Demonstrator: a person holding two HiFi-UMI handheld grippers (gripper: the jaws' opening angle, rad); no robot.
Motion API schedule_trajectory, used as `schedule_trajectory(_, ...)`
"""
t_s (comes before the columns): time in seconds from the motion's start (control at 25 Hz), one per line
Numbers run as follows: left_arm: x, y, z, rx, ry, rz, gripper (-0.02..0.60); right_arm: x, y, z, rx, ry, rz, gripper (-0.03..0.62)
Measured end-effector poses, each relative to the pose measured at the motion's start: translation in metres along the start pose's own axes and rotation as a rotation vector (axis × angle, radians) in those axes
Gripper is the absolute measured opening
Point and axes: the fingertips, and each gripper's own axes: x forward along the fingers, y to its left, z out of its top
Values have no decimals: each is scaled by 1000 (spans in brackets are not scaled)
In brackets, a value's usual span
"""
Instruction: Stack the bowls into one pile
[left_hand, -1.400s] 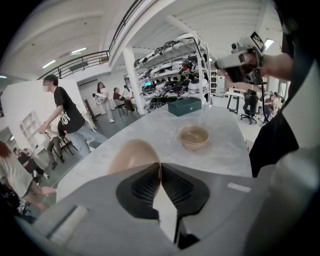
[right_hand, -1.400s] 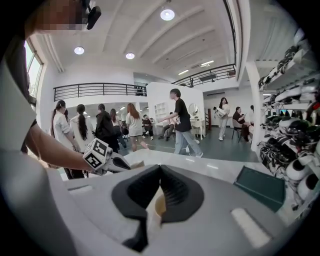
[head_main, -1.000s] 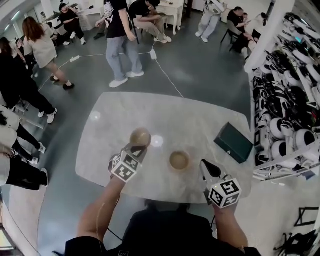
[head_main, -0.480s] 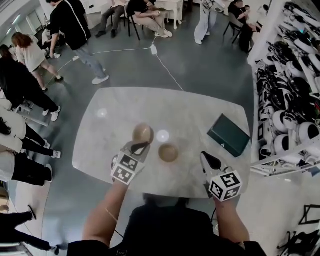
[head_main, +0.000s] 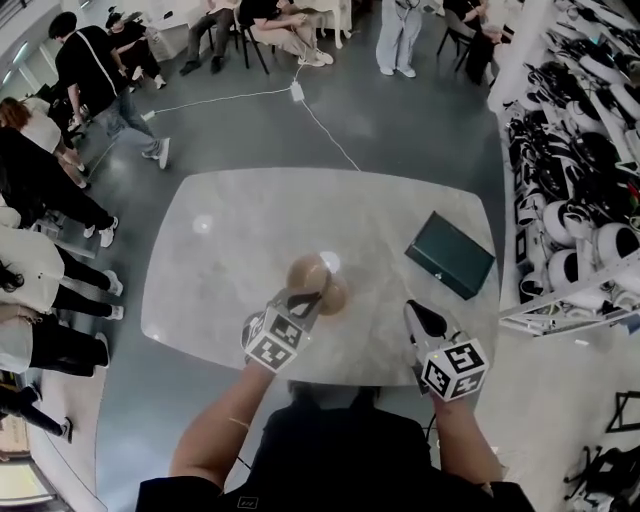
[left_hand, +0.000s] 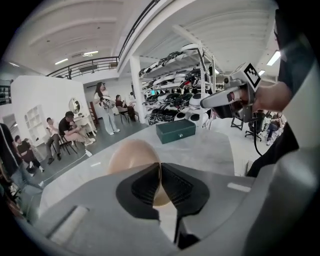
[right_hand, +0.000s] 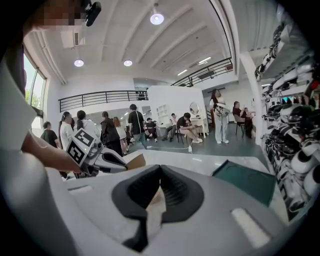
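Over on the far left a few people (head_main: 40, 190) stand about on the grey floor, well clear of the pale marble table (head_main: 230, 240), so nothing there crowds the work. The left gripper (head_main: 305, 298) is clamped tight on the thin rim of a tan bowl (head_main: 305, 272). In the left gripper view the dark pads (left_hand: 145, 182) pinch that rim edge-on and the held bowl (left_hand: 132, 157) hangs tilted beyond them, lifted off the tabletop. Pinching the rim looks like the only sensible hold for so shallow a thing, since it leaves the bowl's underside free to drop into another. Just to its right sits the second bowl (head_main: 340, 294), upright on the table. From the head view the held bowl overlaps its left edge, so I take it the carried one is being brought over to nest there, though I cannot tell whether the two touch. Further right, the right gripper (head_main: 415, 312) hovers over the table's near edge with its jaws pressed together on nothing, parked aside, I would guess, so it stays out of the way. Beyond it lies a green box (head_main: 450, 254), near the table's right edge and apart from the bowls. Against the right wall are shelves (head_main: 575, 170) packed with white gear.
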Motion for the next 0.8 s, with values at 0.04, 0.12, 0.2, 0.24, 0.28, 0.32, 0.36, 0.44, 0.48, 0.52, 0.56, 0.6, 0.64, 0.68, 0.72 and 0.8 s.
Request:
schedule_trajectory(0.04, 5, -5, -1, 11, 10, -11, 21, -2, -2, -1, 2, 1, -4, 5)
schedule_trajectory(0.12, 17, -11, -6, 40, 33, -29, 21, -5, -7, -4, 5, 2, -15, 5)
schedule_trajectory(0.2, 29, -13, -13, 67, 62, -42, 21, -6, -10, -6, 10, 3, -24, 5)
schedule_trajectory(0.24, 33, -14, -17, 77, 75, -50, 21, -6, -10, -7, 14, 4, -26, 5)
schedule_trajectory(0.28, 37, -15, -20, 84, 88, -60, 21, -7, -10, -7, 16, 4, -28, 5)
schedule_trajectory(0.32, 40, -16, -23, 91, 98, -71, 21, -7, -9, -8, 18, 4, -30, 5)
schedule_trajectory(0.36, 43, -17, -26, 99, 108, -84, 21, -7, -7, -8, 20, 5, -31, 5)
schedule_trajectory(0.44, 49, -21, -30, 124, 131, -109, 21, -8, -7, -10, 23, 7, -34, 5)
schedule_trajectory(0.48, 52, -23, -32, 140, 144, -120, 21, -9, -8, -11, 25, 9, -36, 5)
schedule_trajectory(0.52, 56, -26, -34, 158, 158, -131, 21, -10, -9, -12, 28, 11, -38, 5)
schedule_trajectory(0.56, 60, -28, -36, 175, 171, -141, 21, -11, -11, -14, 30, 12, -40, 5)
schedule_trajectory(0.6, 64, -31, -38, 194, 186, -150, 21, -12, -13, -15, 32, 13, -43, 5)
schedule_trajectory(0.64, 68, -32, -41, 214, 201, -158, 21, -13, -16, -15, 34, 14, -46, 5)
schedule_trajectory(0.68, 71, -34, -43, 235, 216, -165, 21, -15, -18, -15, 36, 15, -49, 5)
schedule_trajectory(0.72, 74, -35, -46, 256, 233, -173, 21, -16, -21, -15, 38, 15, -52, 5)
schedule_trajectory(0.8, 79, -38, -52, 302, 265, -190, 21, -17, -24, -16, 40, 16, -56, 5)
